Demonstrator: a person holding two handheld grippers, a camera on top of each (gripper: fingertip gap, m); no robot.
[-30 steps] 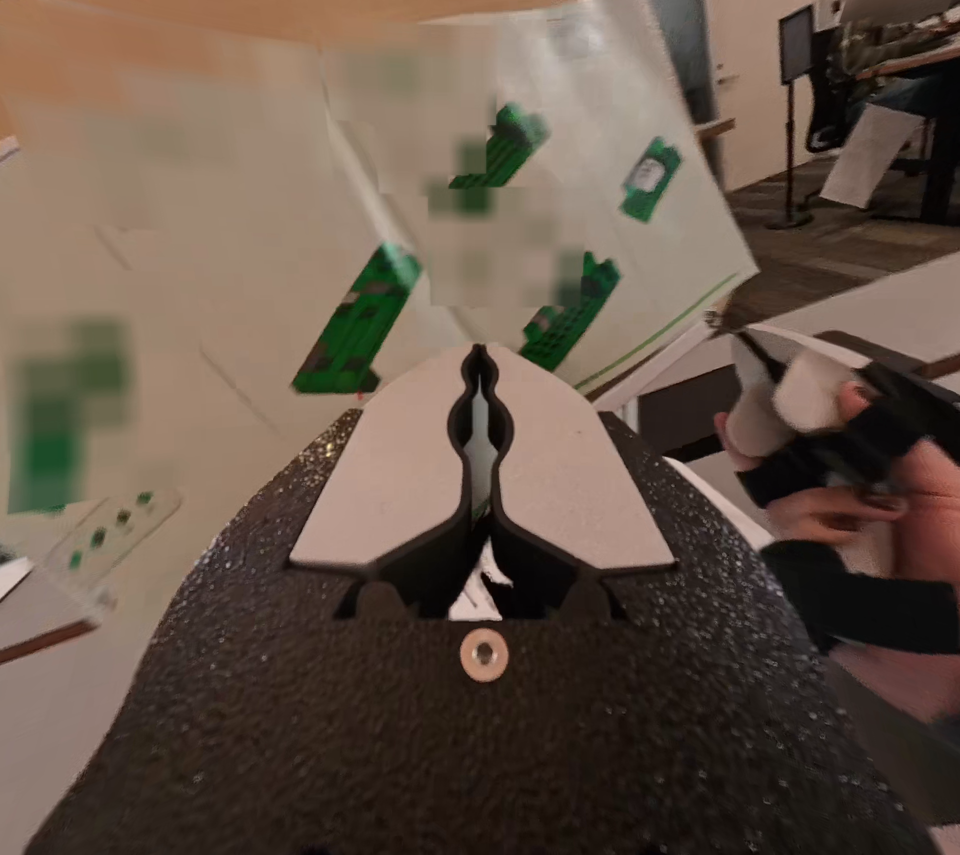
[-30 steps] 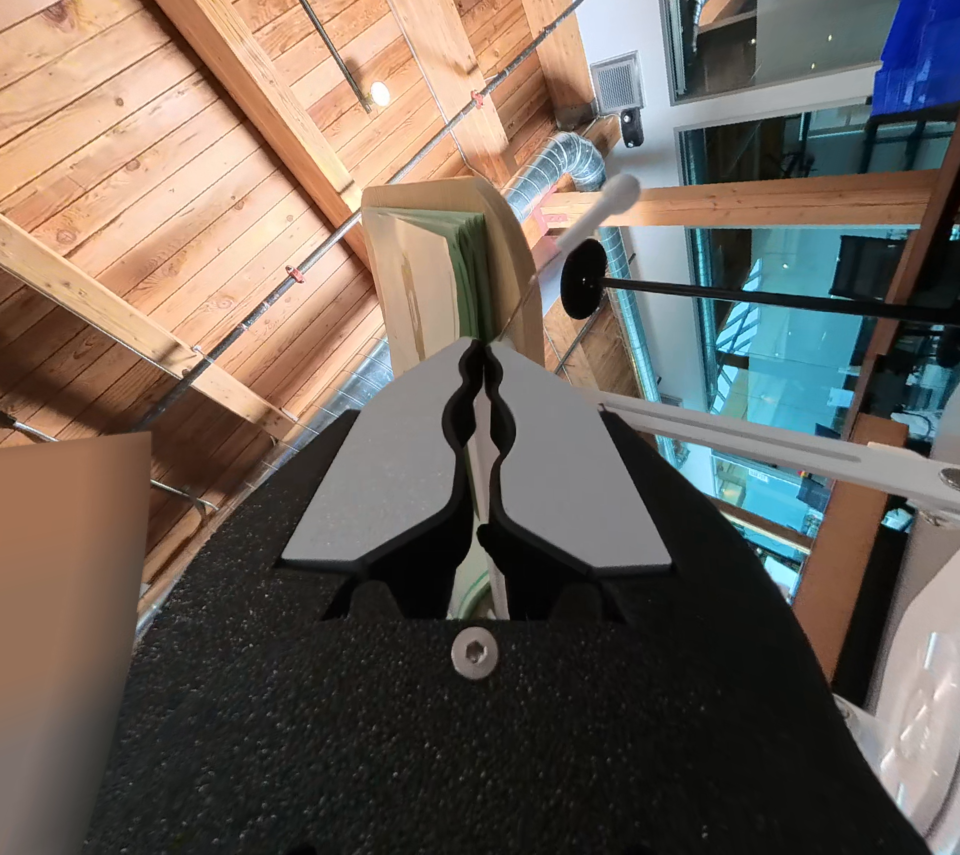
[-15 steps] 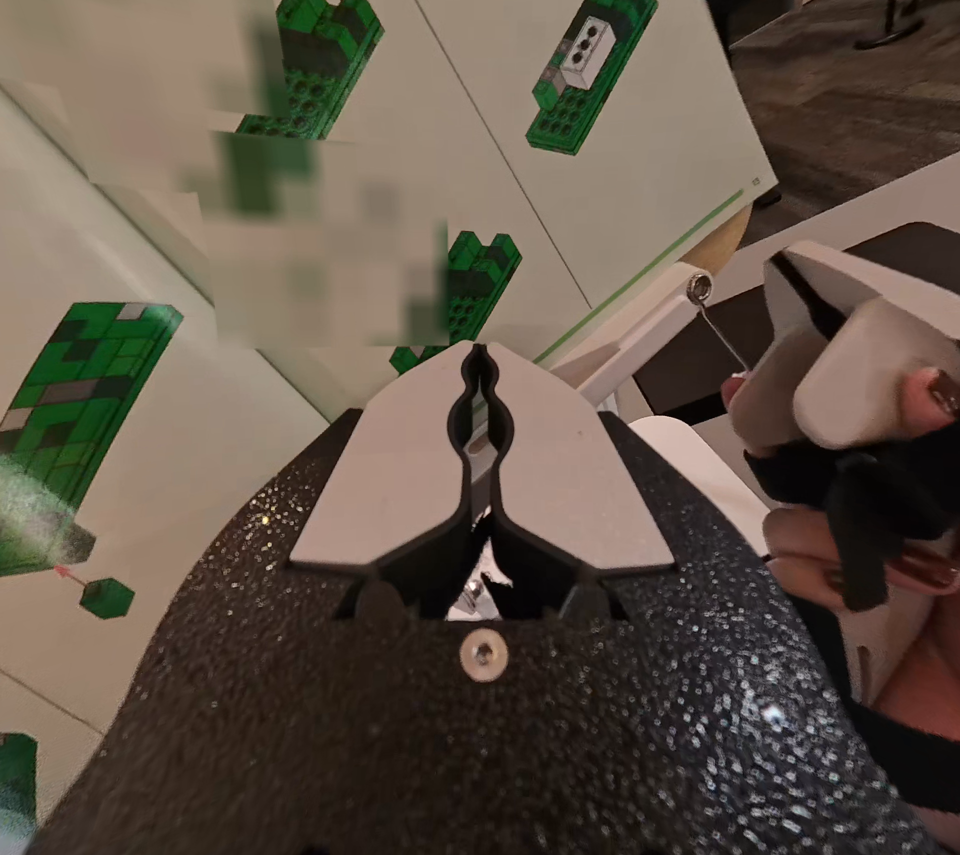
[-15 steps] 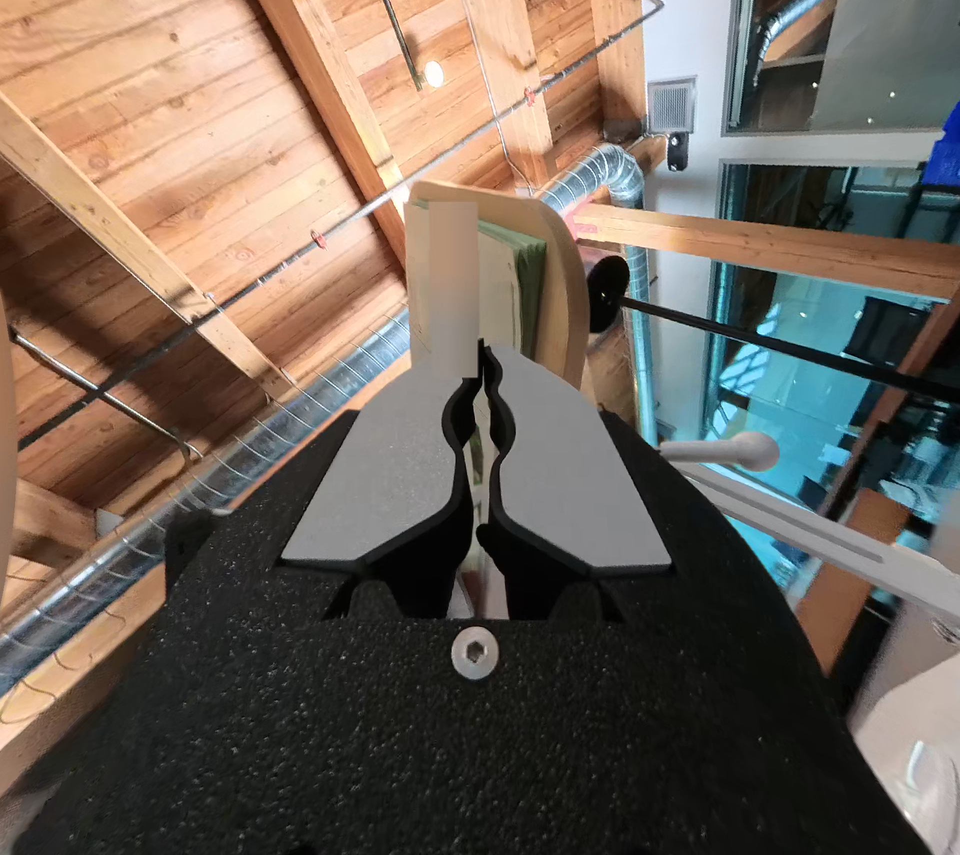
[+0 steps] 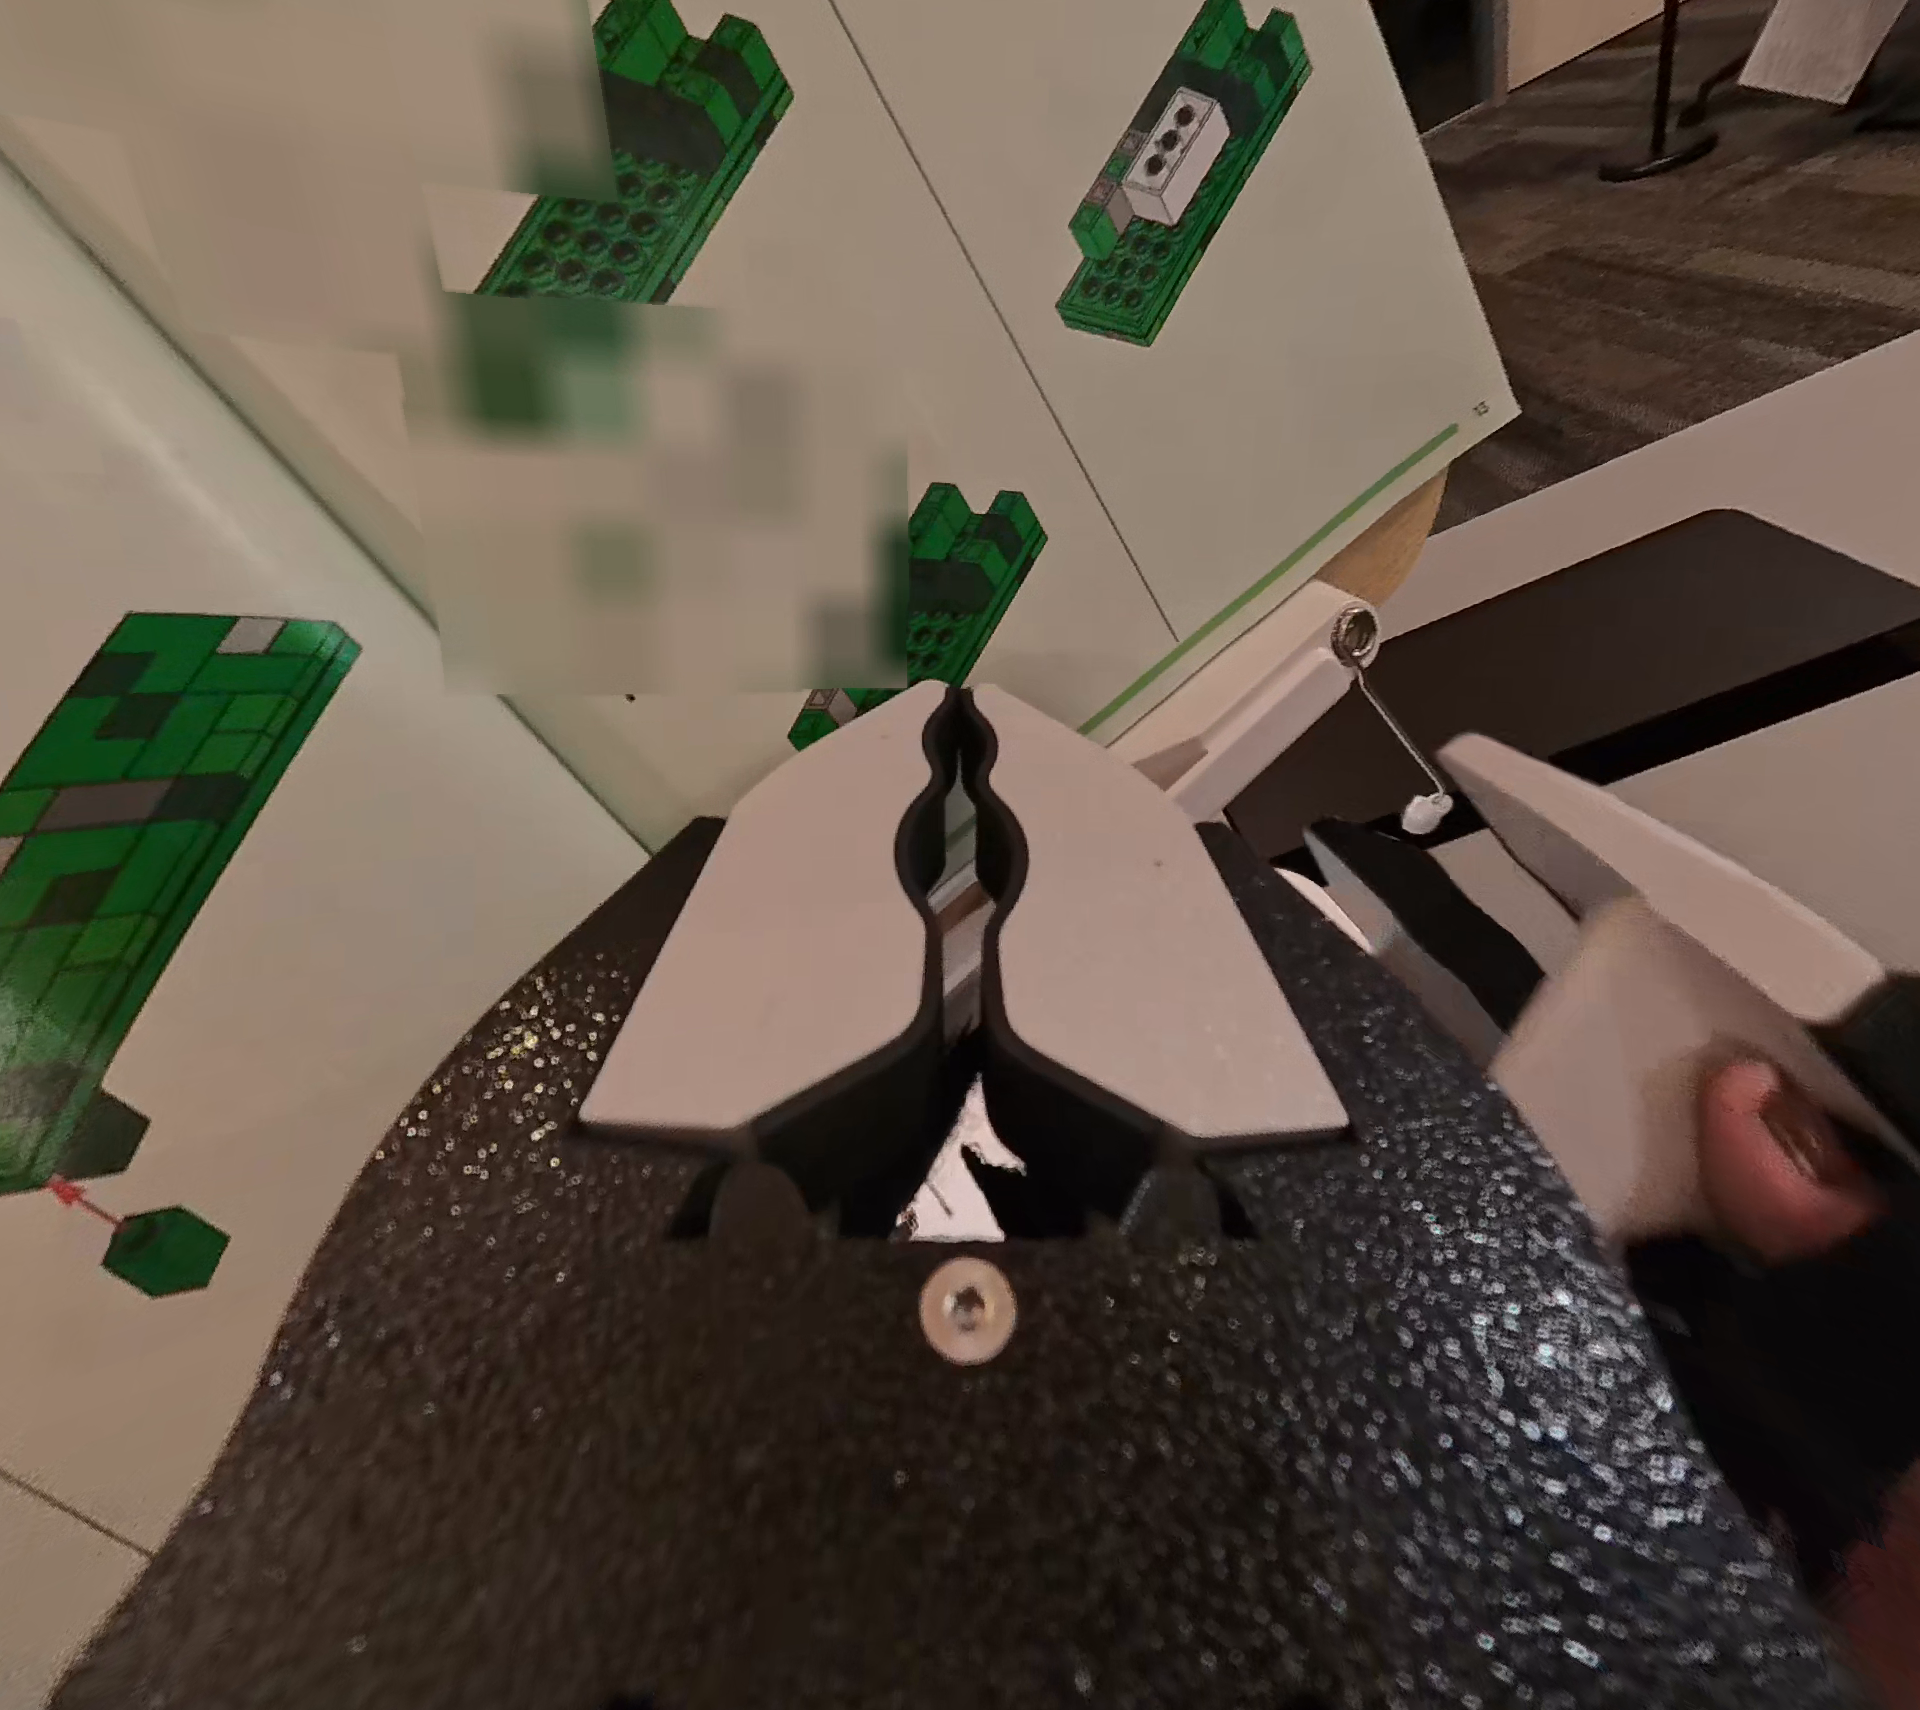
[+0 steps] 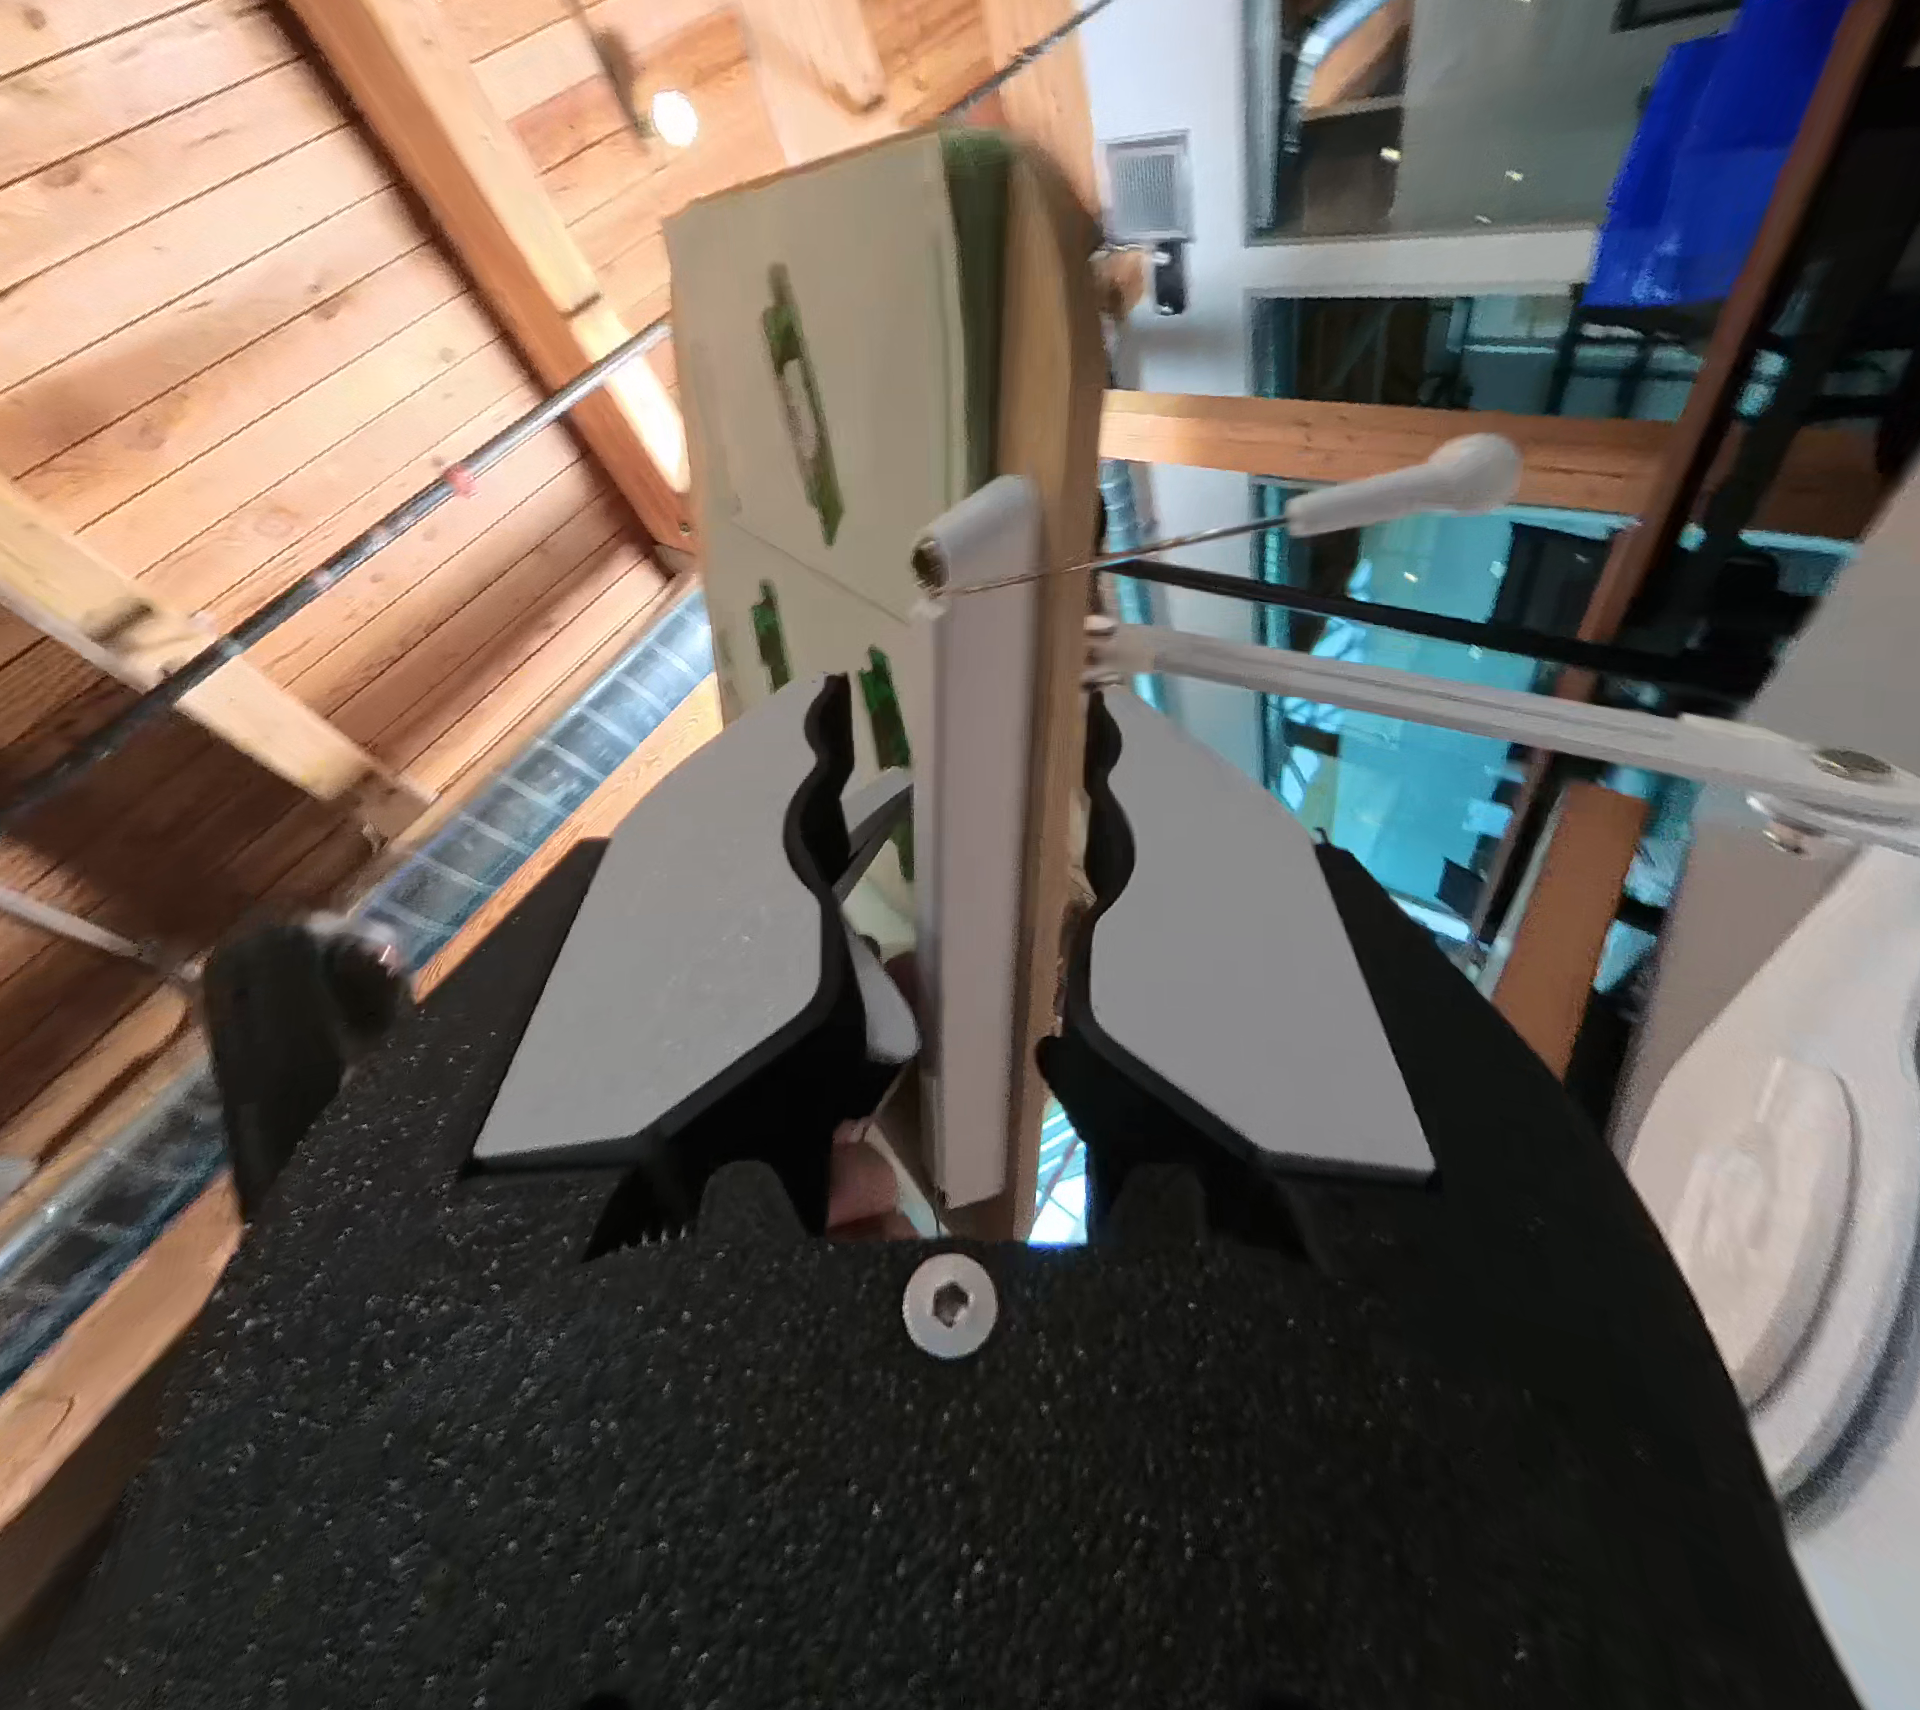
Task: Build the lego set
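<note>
The left hand-held gripper (image 5: 961, 704) is clenched, its jaws pinched together on the lower edge of a page of the instruction booklet (image 5: 1091, 133), which stands open on a wooden book stand (image 5: 1397, 548) on the surface. The right hand-held gripper (image 6: 961, 704) is released, jaws spread wide to either side of the stand's white page-holder arm (image 6: 977, 829) and touching nothing that can be seen. No bricks are in view, so the step in hand looks like setting the booklet to the right page, not building. The next move probably calls for seating the page under the holder arm, then letting go without pulling it loose. The booklet leans back nearly upright, printed face toward the left camera, and seen from below by the right camera its long axis runs up toward the wooden ceiling (image 6: 312, 206).
</note>
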